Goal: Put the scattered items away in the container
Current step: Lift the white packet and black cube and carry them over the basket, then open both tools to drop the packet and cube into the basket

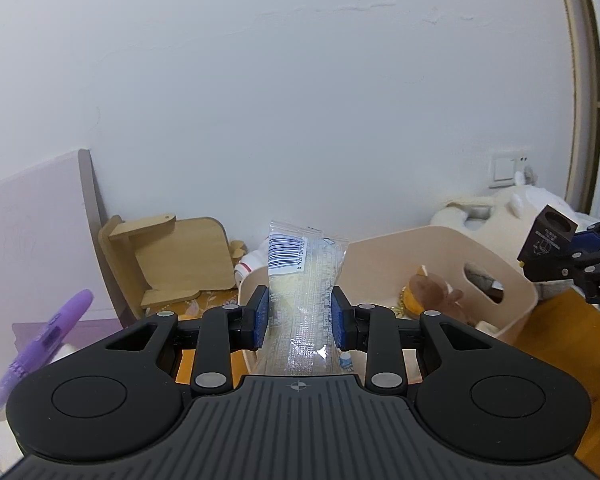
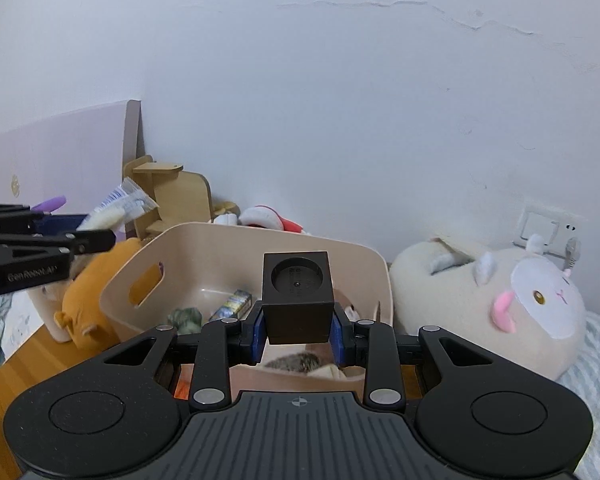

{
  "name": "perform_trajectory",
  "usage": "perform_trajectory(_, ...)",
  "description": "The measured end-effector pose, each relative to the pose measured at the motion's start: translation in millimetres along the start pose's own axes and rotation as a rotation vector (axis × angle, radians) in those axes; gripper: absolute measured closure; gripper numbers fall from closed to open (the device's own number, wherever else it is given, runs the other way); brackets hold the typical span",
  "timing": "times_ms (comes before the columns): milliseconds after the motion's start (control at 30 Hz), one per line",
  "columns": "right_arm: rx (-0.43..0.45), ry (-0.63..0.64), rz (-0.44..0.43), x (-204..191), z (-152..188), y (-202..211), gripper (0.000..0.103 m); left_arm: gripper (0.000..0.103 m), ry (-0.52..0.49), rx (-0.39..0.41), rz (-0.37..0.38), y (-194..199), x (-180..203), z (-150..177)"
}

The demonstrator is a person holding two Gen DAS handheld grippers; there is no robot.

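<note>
1. The clear plastic packet with a blue barcode label and pale yellow contents (image 1: 300, 292) sits between the two blue pads of the left gripper (image 1: 300, 316). The pads press on both its sides, so this gripper is closed on the packet. The packet stands upright and its top rises above the fingertips.

2. Behind the packet is the beige plastic container with cut-out handles (image 1: 508, 300). In the left wrist view the packet is in front of the container's near left part and above its rim level — not inside it.

3. The dark brown cube with a round recess in its top face (image 2: 297, 300) is clamped between the blue pads of the right gripper (image 2: 298, 328), held level. It hangs over the near part of the container (image 2: 120, 300), above the small things that lie on the bottom.

4. From the right wrist view the left gripper (image 2: 96, 236) reaches in from the left, about level, with the packet (image 2: 120, 208) sticking out past its tips, to the left of the container's left wall.

5. From the left wrist view the right gripper (image 1: 568, 264) enters from the right edge and carries the cube (image 1: 546, 240) tilted, above the container's right end.

6. A cream plush animal with pink ears (image 2: 500, 304) lies just right of the container; an orange plush toy (image 2: 88, 300) lies at its left.
</note>
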State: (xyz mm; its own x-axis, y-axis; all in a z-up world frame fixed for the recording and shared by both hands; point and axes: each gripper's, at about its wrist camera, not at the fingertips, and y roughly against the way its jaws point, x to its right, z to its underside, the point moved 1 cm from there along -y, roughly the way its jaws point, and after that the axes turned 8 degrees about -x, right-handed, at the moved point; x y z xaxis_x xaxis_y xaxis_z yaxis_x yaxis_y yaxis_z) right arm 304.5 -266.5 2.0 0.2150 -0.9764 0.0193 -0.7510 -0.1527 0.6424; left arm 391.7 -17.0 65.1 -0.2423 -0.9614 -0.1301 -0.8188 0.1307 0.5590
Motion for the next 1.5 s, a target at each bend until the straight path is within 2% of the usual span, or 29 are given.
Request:
perform_trajectory(133,-0.025,-0.017,0.006,6,-12,-22,0.074,0.071,0.000,-0.056,-0.010,-27,3,-6)
perform_trajectory(300,-0.074,-0.055,-0.016,18,-21,-53,0.074,0.071,0.051,-0.115,-0.015,-56,-2,-8)
perform_trajectory(500,-0.144,-0.068,-0.015,20,-18,-90,0.074,0.071,0.041,-0.183,-0.073,-81,4,-5)
perform_trajectory(633,-0.186,-0.066,-0.004,19,-13,-110,0.074,0.071,0.029,-0.229,-0.082,-93,9,1)
perform_trajectory(933,-0.245,-0.041,0.016,16,-1,-129,0.074,0.071,-0.038,-0.303,-0.061,-113,26,15)
perform_trajectory(1100,-0.246,-0.026,0.028,14,2,-128,0.071,0.070,-0.070,-0.292,-0.047,-111,33,19)
perform_trajectory(1167,-0.238,-0.024,0.028,14,2,-126,0.064,0.065,-0.079,-0.282,-0.047,-107,34,18)
perform_trajectory(1233,-0.222,-0.027,0.027,15,1,-121,0.060,0.045,-0.069,-0.252,-0.044,-98,33,15)
perform_trajectory(1300,-0.202,-0.023,0.020,16,1,-114,0.052,0.034,-0.058,-0.208,-0.033,-86,31,12)
perform_trajectory(1333,-0.188,-0.019,0.019,16,2,-110,0.045,0.029,-0.054,-0.186,-0.032,-78,31,11)
perform_trajectory(1400,-0.161,-0.007,0.027,15,3,-99,0.041,0.023,-0.050,-0.148,-0.036,-64,30,9)
perform_trajectory(1500,-0.130,0.001,0.033,16,3,-84,0.038,0.023,-0.039,-0.112,-0.045,-48,26,7)
